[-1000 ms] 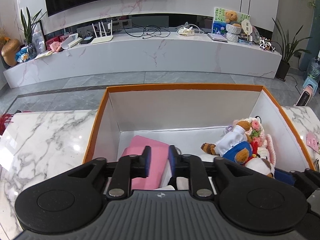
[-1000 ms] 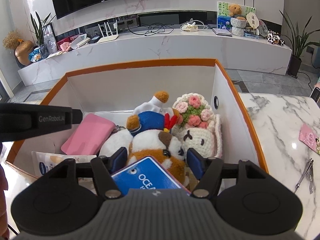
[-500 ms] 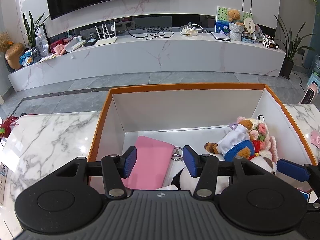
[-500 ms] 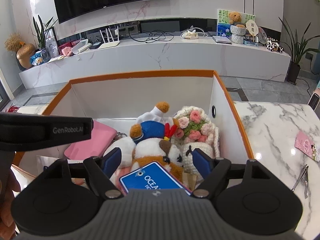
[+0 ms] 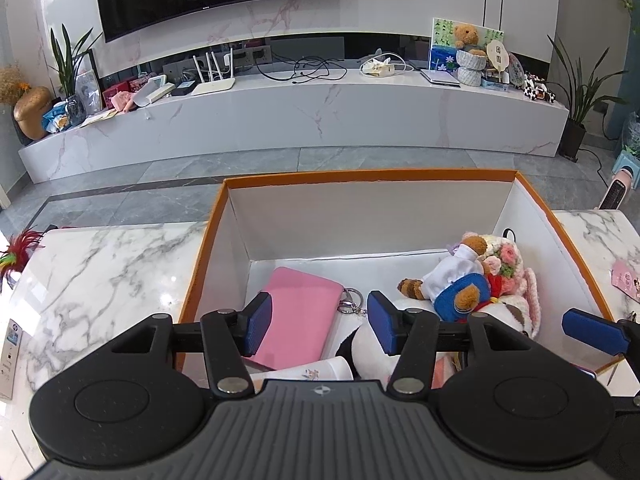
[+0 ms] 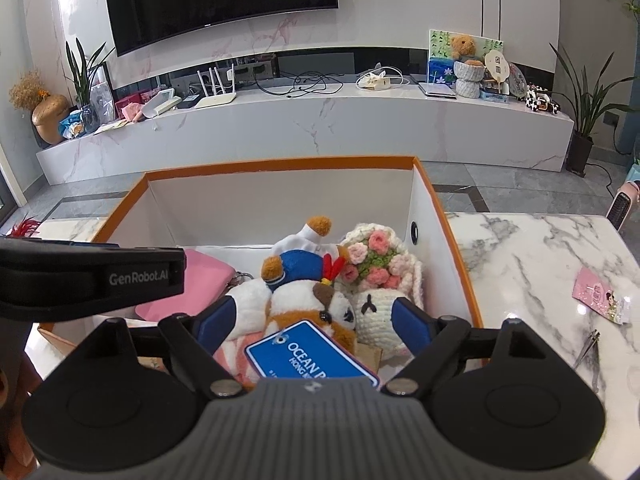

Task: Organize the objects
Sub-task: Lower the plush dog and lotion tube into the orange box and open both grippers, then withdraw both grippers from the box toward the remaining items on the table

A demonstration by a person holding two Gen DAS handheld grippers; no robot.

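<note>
Before you, the orange-rimmed white cardboard box (image 5: 400, 176) sits on the white marble table (image 5: 100, 268). Inside, your flat pink fabric pouch (image 5: 298, 312) lies left; the brown-and-white plush dog (image 6: 316, 304) and cream crocheted flower bag (image 6: 376, 276) lie right, touching.

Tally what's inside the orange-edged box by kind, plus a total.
Plush toys: 2, a bear in a blue cap and a brown-and-white dog
Crochet flower bag: 1
Pink pouch with key ring: 1
Blue Ocean Park tag: 1
White packet at the near edge: 1
Total: 6 visible; anything under the toys is hidden.
</note>
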